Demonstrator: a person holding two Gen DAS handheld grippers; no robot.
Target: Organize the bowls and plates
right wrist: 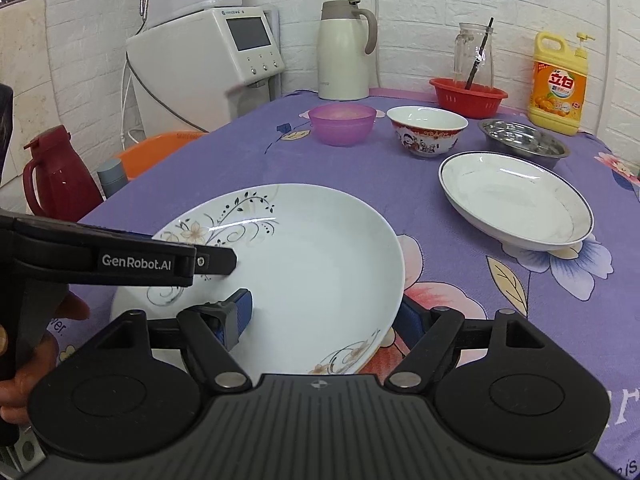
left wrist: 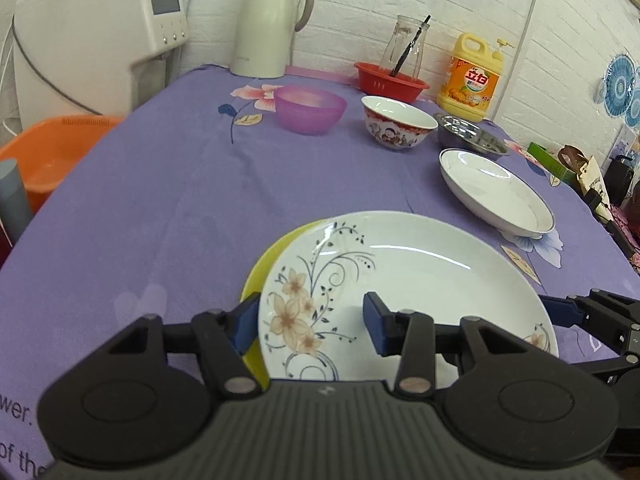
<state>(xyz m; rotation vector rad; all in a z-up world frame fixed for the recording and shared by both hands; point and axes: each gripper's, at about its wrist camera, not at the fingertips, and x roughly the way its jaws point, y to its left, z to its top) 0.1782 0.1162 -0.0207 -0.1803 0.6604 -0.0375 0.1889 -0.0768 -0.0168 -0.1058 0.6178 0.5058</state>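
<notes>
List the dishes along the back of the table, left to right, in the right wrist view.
purple plastic bowl → red-patterned china bowl → red basket → steel bowl → yellow detergent bottle

both wrist views look forward from close above the floral plate (left wrist: pixel 420 280) (right wrist: pixel 320 248), sharing the far bowls.

A home kitchen or dining corner, it seems. A table under a purple floral cloth (right wrist: pixel 224 168) backs onto a white brick-pattern wall (right wrist: pixel 420 4). At twelve o'clock stands a thermos jug (right wrist: pixel 344 52); at two o'clock, dish soap (right wrist: pixel 558 84); at ten o'clock, probably a water dispenser (right wrist: pixel 208 64).
</notes>
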